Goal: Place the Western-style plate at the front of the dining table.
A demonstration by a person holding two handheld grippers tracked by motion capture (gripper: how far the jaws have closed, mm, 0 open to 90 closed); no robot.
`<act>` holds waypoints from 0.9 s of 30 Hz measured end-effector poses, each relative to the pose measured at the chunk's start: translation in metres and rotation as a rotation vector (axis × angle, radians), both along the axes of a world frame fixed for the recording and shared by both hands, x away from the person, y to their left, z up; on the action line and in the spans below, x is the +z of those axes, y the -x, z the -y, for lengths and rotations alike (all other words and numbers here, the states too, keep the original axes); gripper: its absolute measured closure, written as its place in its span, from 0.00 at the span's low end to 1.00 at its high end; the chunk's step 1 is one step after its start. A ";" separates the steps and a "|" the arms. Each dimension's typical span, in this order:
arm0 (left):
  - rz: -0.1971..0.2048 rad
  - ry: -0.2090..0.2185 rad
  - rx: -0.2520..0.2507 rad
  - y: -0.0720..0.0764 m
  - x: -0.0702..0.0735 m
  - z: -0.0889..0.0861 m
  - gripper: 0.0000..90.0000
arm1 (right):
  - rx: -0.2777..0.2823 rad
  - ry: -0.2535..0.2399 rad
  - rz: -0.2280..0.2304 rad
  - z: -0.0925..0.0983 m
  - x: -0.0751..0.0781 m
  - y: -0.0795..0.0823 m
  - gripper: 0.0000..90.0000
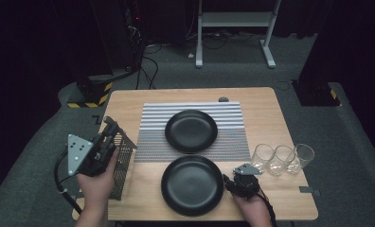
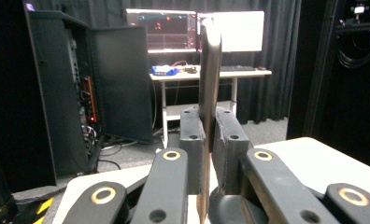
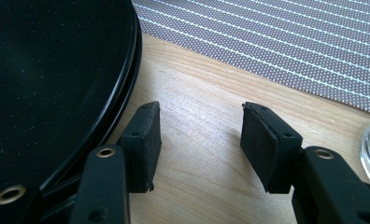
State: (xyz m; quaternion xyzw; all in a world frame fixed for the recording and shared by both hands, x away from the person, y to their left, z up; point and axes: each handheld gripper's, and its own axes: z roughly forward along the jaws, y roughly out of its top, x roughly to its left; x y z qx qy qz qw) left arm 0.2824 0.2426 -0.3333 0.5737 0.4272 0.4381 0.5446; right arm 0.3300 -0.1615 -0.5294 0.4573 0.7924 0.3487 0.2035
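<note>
The left gripper, at the table's nine o'clock edge, is clamped tight on the top rim of a black mesh rack. The right gripper rests half open and empty just beside the near black plate, at its three o'clock. No writing is legible.

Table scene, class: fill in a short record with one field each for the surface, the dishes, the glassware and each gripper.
Surface: wooden table with striped grey placemat
Dishes: two round black plates, far and near
Glassware: three clear glasses in a row, right side
Left gripper: shut on black wire mesh rack
Right gripper: open, beside near plate
</note>
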 end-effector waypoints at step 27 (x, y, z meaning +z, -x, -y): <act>-0.141 -0.057 -0.044 -0.043 -0.024 0.059 0.92 | 0.030 -0.015 -0.006 0.001 0.000 0.000 0.52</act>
